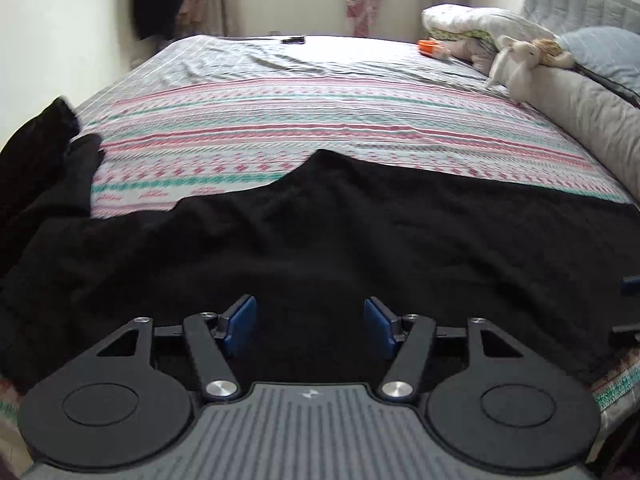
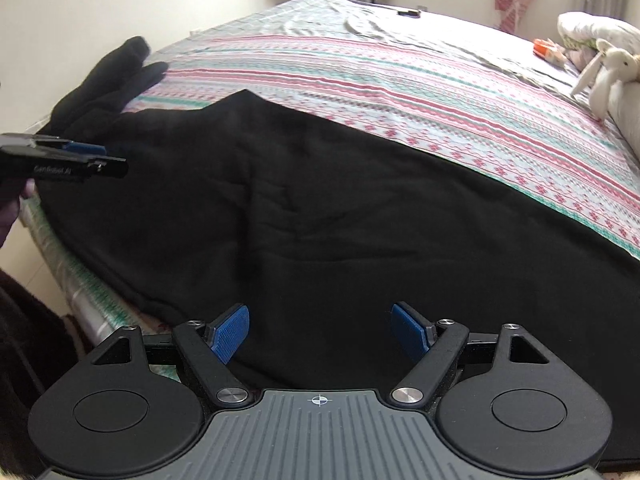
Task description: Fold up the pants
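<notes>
The black pants (image 1: 340, 240) lie spread across the near edge of the bed (image 1: 320, 120). Both hand-held grippers tilt downward over them: the left hand-held gripper (image 1: 310, 326) and the right hand-held gripper (image 2: 320, 334) are released, nothing between their blue pads.

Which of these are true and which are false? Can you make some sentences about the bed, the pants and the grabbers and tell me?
1. The black pants lie spread on the striped bedsheet. True.
2. The right gripper pinches the pants. False: its jaws stand open, nothing between the pads.
3. A white stuffed toy sits near the pillows. True.
4. The left gripper holds an orange toy. False: it is open and empty.
</notes>
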